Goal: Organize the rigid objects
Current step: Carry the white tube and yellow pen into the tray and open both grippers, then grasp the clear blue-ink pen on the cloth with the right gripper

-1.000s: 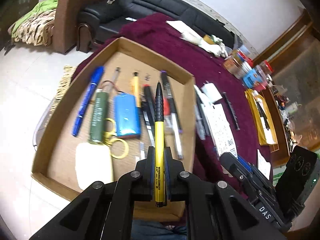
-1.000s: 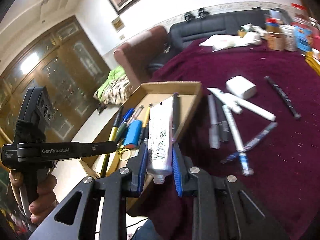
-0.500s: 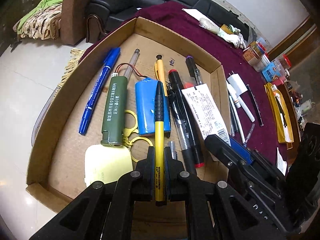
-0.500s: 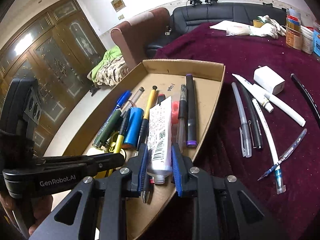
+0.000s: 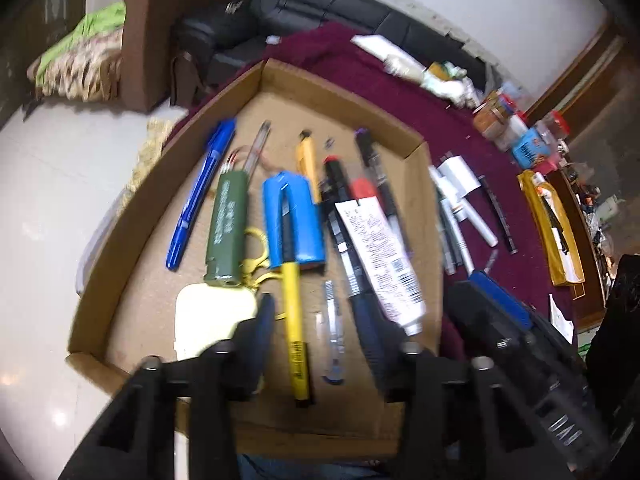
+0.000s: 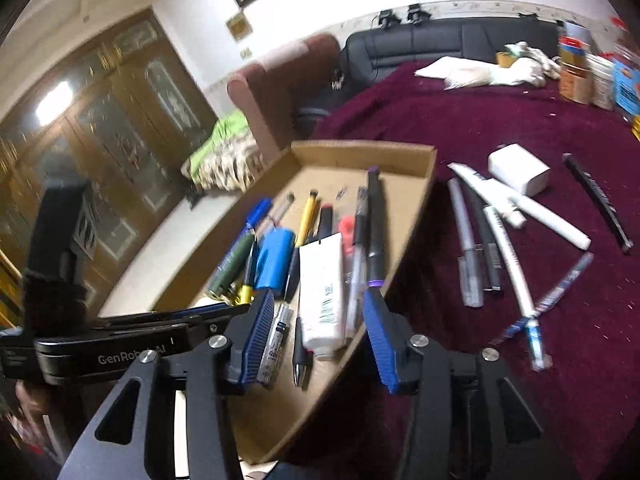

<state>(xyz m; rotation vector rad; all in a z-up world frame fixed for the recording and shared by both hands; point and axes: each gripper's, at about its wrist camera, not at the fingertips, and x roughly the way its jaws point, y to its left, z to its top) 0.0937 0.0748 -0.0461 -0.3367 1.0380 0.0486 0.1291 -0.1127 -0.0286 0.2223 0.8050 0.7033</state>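
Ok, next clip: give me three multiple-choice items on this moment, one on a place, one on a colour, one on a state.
1. Where does the white tube lie?
A. in the cardboard box
B. on the cloth
C. on the sofa

2. What colour is the cloth under the loose pens?
A. green
B. maroon
C. grey

3. How does the left gripper stand to the yellow pen?
A. clamped on it
B. jaws apart, pen lying free
C. lifting it off the box

Key: 1 A, the tube rests among the pens inside the box; 2 B, the cloth is dark red; 3 B, the opening jaws leave gaps on both sides of the pen.
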